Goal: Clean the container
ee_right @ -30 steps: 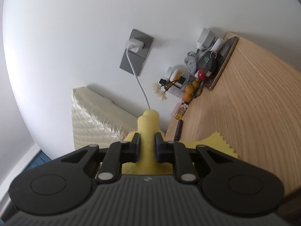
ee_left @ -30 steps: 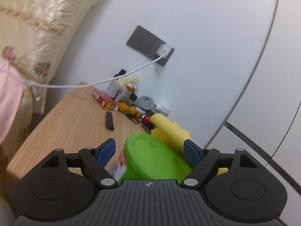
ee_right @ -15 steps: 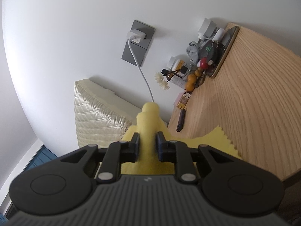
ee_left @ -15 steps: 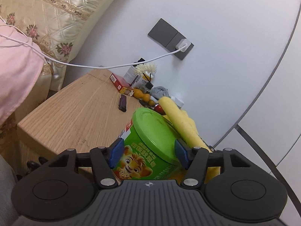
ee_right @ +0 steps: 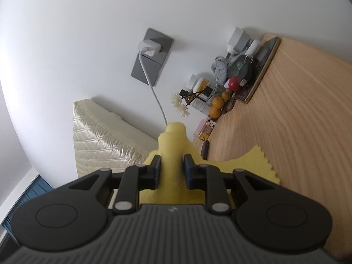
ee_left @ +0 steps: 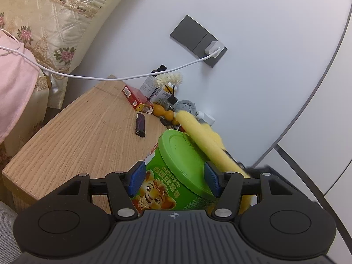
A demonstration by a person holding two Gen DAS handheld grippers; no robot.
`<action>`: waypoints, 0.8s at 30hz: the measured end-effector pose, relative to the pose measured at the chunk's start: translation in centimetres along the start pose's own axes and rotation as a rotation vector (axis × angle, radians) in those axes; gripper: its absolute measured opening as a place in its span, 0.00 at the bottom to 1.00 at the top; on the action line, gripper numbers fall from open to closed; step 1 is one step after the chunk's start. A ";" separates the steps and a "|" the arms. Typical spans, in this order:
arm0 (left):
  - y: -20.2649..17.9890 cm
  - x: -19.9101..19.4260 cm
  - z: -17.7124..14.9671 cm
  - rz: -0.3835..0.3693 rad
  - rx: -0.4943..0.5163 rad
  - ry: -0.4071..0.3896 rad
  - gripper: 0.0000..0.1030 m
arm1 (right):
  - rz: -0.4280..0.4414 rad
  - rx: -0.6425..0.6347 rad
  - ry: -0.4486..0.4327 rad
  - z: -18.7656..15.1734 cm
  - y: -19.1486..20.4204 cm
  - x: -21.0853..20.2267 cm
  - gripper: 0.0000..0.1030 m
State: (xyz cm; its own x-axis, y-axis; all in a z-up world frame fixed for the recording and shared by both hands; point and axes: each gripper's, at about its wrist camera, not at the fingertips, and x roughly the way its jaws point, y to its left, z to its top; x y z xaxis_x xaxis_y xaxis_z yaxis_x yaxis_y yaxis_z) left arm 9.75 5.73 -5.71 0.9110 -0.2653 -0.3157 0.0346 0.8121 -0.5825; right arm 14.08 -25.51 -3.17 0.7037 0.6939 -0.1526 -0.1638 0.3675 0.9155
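- Left gripper (ee_left: 175,179): jaws wide, blue pads on either side of the green cylindrical snack container with a cartoon lion label (ee_left: 173,187). It is held up off the light oak bedside table (ee_left: 72,140), tilted, green plastic lid (ee_left: 183,154) facing the wall.
- Right gripper (ee_right: 172,171): jaws narrow, clamped on a rolled yellow microfibre cloth (ee_right: 172,151). In the left view the cloth (ee_left: 204,140) lies across the lid's far edge, touching it.
- Risk: wiping force is sideways to the pads. Smooth round wall, so the container could rotate or slip out (can't tell how firm the grip is).
- Risk: cloth drags on the lid rim and pops the lid. Contents unknown.
- Risk: only the roll's tip sticks out past the fingers. Loose tail hangs below and may snag the left gripper.
- Risk: a drop lands near the black lighter (ee_left: 140,128) and the back-wall clutter, or catches the white charging cable (ee_left: 123,78) strung across.
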 end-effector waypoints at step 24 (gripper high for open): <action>-0.1 0.2 0.0 -0.018 0.006 0.007 0.63 | 0.014 0.012 0.032 1.0 -0.7 3.2 0.23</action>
State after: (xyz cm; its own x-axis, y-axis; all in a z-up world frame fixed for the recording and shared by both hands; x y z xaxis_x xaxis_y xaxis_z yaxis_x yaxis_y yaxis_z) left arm 9.99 5.63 -5.72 0.9072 -0.2839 -0.3105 0.0538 0.8103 -0.5835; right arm 17.12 -24.14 -3.89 0.6791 0.7182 -0.1516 -0.1647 0.3503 0.9220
